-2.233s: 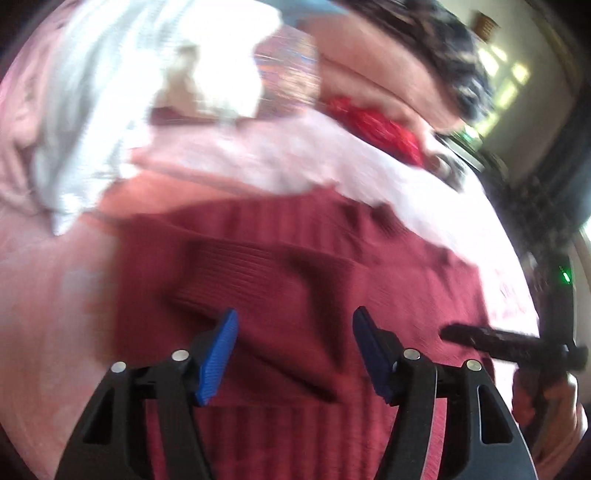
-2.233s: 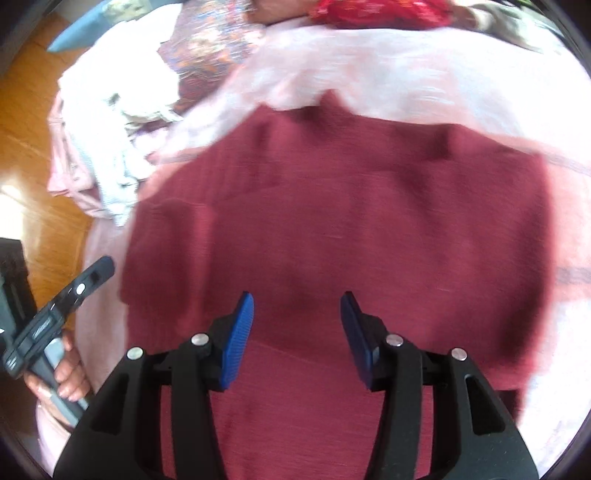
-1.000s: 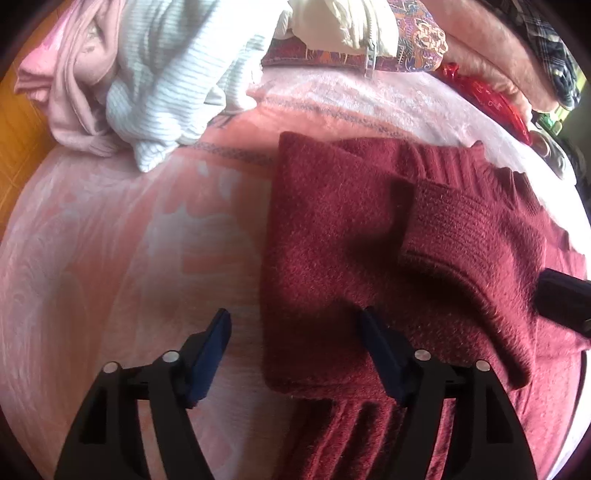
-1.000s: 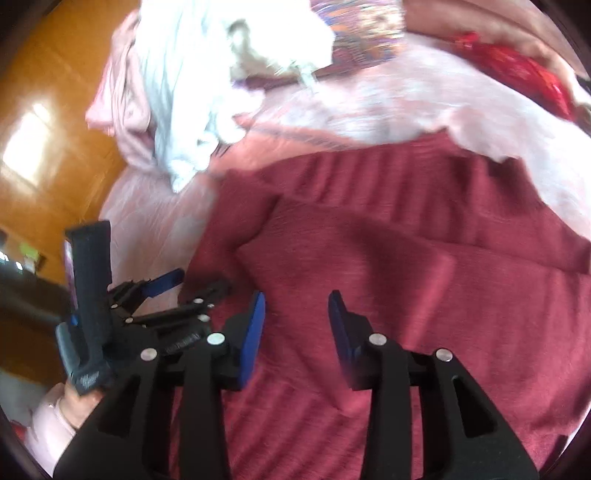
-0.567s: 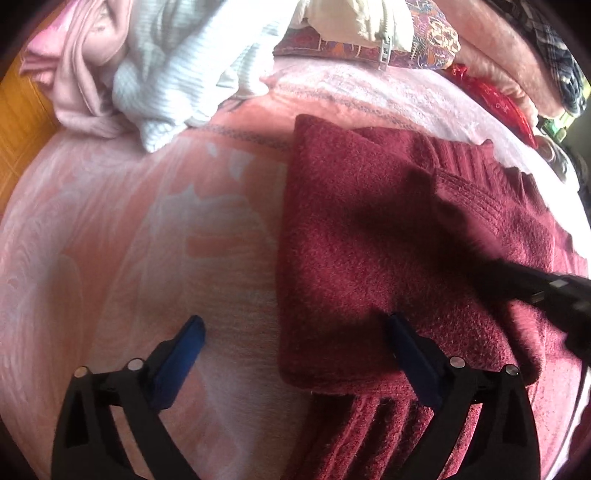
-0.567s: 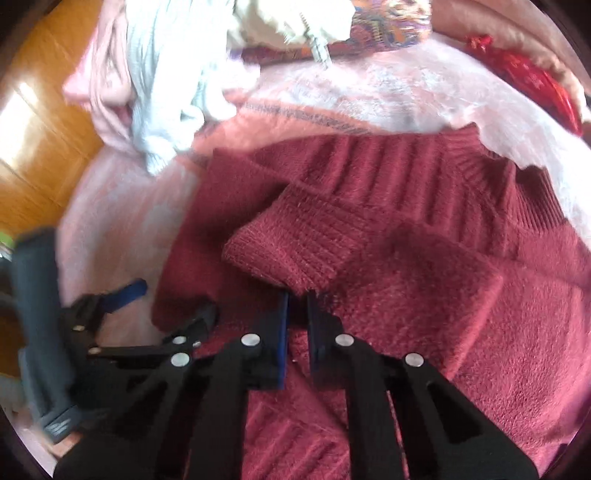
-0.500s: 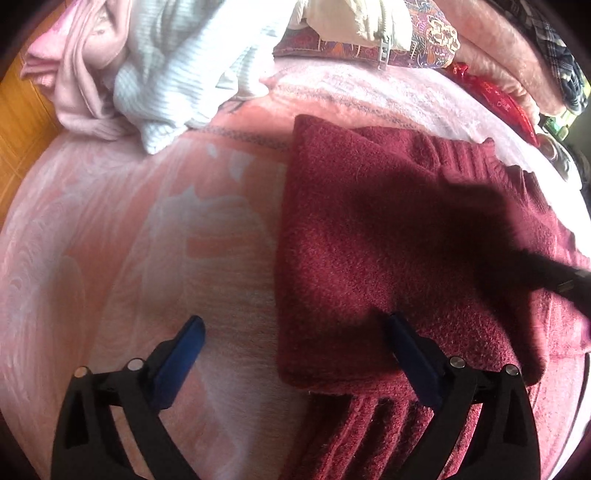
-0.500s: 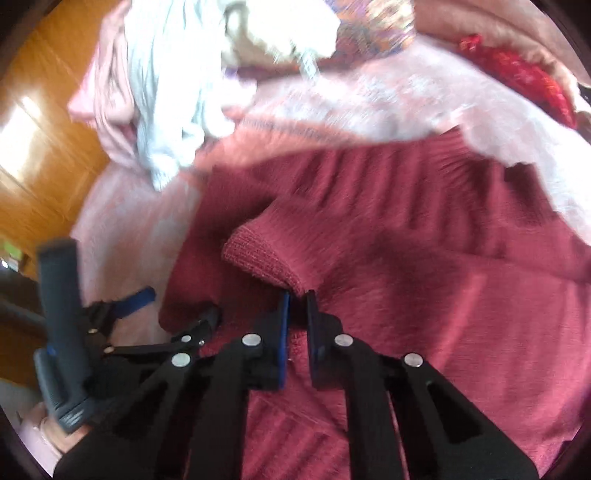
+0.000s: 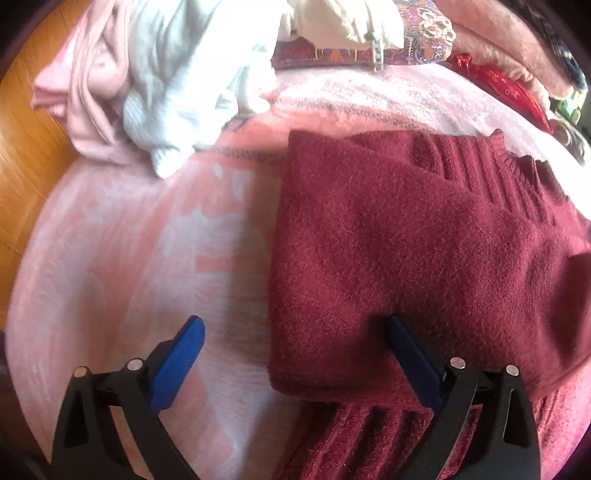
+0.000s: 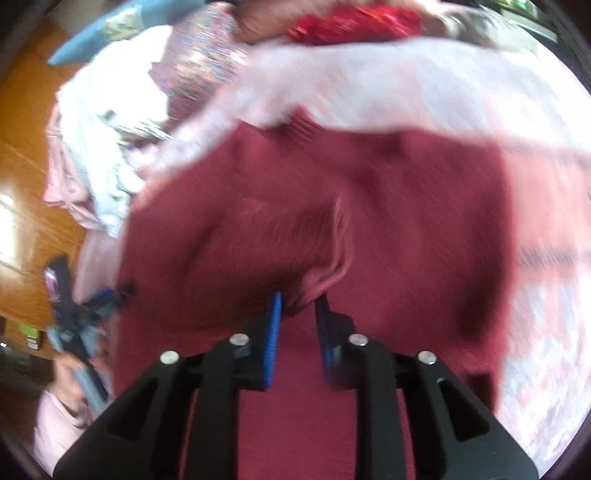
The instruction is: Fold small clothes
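The maroon sweater [image 9: 424, 258] lies partly folded on the pink bedspread [image 9: 147, 258]. Left gripper [image 9: 291, 343] hangs released over its left edge. Right gripper [image 10: 298, 306] is opening, a pinch of sweater between its fingers. No writing is readable.

Pink blanket [image 9: 155, 240], red bag [image 9: 506, 88], maybe cushion [image 9: 424, 33].
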`<state>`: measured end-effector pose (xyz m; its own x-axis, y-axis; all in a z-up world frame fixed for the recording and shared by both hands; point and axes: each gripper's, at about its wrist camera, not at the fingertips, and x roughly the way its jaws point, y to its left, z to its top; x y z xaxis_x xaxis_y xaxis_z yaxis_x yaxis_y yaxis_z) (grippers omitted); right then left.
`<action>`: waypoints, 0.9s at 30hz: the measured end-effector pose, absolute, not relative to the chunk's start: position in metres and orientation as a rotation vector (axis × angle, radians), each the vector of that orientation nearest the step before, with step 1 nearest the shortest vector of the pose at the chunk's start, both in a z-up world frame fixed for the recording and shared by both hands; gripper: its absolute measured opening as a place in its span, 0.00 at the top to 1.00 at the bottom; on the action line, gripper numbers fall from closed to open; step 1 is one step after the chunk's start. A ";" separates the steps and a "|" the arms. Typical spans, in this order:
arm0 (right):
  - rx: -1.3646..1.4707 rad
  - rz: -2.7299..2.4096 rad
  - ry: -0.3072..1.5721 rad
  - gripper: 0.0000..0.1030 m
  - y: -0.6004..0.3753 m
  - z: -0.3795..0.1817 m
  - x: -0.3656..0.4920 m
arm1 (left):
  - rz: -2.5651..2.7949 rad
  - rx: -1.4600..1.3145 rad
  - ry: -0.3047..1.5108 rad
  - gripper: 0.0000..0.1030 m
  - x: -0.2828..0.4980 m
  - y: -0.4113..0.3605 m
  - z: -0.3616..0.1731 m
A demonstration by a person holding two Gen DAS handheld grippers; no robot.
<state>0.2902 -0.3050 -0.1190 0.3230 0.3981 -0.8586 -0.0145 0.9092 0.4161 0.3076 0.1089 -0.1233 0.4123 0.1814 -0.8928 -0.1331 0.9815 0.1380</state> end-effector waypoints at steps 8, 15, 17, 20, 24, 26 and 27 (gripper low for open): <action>0.586 0.276 1.197 0.47 -0.342 -0.136 0.301 | 0.238 0.105 0.944 0.04 0.304 0.077 -0.079; 0.431 0.327 1.202 0.56 -0.297 -0.136 0.318 | 0.222 0.096 0.989 0.04 0.312 0.065 -0.101; 0.334 0.307 1.200 0.65 -0.282 -0.134 0.319 | 0.214 0.086 1.007 0.04 0.313 0.065 -0.109; 0.286 0.336 1.174 0.88 -0.273 -0.128 0.316 | 0.208 0.066 1.028 0.04 0.310 0.065 -0.116; 0.249 0.347 1.083 0.89 -0.279 -0.099 0.308 | 0.201 0.055 0.973 0.04 0.307 0.067 -0.103; 0.263 0.331 1.052 0.90 -0.293 -0.088 0.304 | 0.194 0.073 0.939 0.04 0.305 0.064 -0.095; 0.253 0.295 1.052 0.90 -0.296 -0.087 0.305 | 0.186 0.088 0.934 0.04 0.305 0.061 -0.094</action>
